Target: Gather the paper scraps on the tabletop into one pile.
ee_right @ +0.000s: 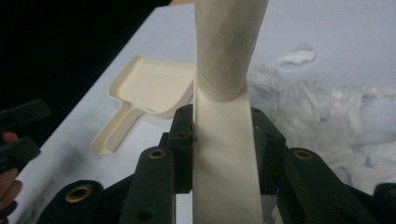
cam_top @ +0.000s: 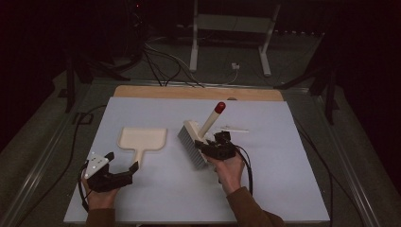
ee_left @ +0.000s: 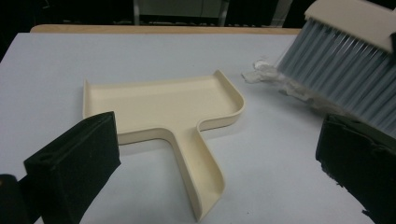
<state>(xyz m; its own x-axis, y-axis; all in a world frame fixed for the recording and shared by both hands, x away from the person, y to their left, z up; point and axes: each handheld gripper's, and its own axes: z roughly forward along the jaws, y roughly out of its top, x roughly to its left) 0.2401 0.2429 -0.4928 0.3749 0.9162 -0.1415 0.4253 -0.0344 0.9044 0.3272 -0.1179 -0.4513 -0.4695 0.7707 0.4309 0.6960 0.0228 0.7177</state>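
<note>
High view: the right gripper is clenched on the cream handle of the brush, which stands tilted near the centre of the white table, its grey bristles facing left and its red-tipped handle end pointing to the far right. The cream dustpan lies flat to the left of the brush, apart from it, handle toward the near edge. The left gripper sits just near-left of the dustpan handle, jaws released and holding nothing. A thin white strip lies beyond the brush to the right.

Left gripper view: the jaws stand wide apart with the dustpan ahead between them, untouched. The brush bristles hang at far right over a crumpled clear scrap, possibly plastic film.

Right gripper view: both jaws press the brush handle from either side. The dustpan lies to the left; pale crumpled material spreads on the right.
</note>
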